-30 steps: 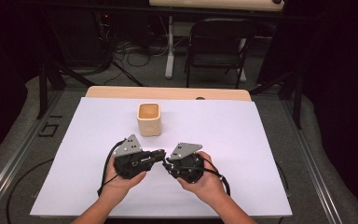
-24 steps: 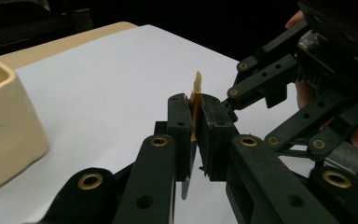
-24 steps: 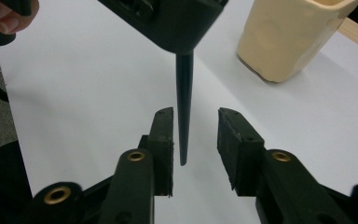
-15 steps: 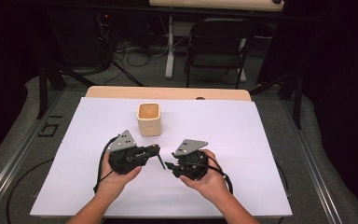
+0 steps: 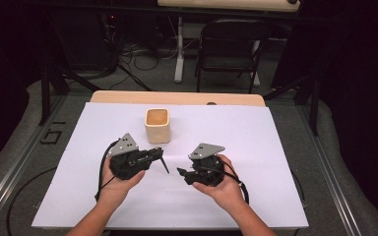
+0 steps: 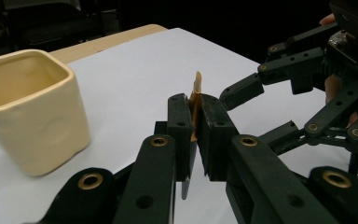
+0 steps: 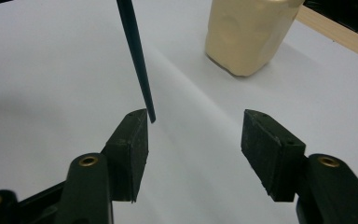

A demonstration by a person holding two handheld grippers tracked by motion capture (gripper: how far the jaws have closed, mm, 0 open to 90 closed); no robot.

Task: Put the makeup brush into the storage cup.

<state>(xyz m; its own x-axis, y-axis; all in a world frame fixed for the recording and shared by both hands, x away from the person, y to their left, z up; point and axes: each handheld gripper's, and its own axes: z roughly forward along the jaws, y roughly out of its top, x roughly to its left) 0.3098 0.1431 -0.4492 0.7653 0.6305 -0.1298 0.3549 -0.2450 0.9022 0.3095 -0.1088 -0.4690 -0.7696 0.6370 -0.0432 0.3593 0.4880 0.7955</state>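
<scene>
On the white counter (image 5: 275, 147), at about 9 o'clock of its middle, your left claw (image 5: 158, 153) is closed tight on a thin dark stick (image 5: 163, 163) with an orange end (image 6: 197, 88). Just behind it, at 12 o'clock, stands the cream cup (image 5: 157, 125). At 3 o'clock, your right claw (image 5: 181, 171) has just been opening; its jaws stand apart, holding nothing, with the stick's tip just beside one of them.

White-covered table (image 5: 256, 147); cream cup (image 5: 157, 125) (upright)
</scene>
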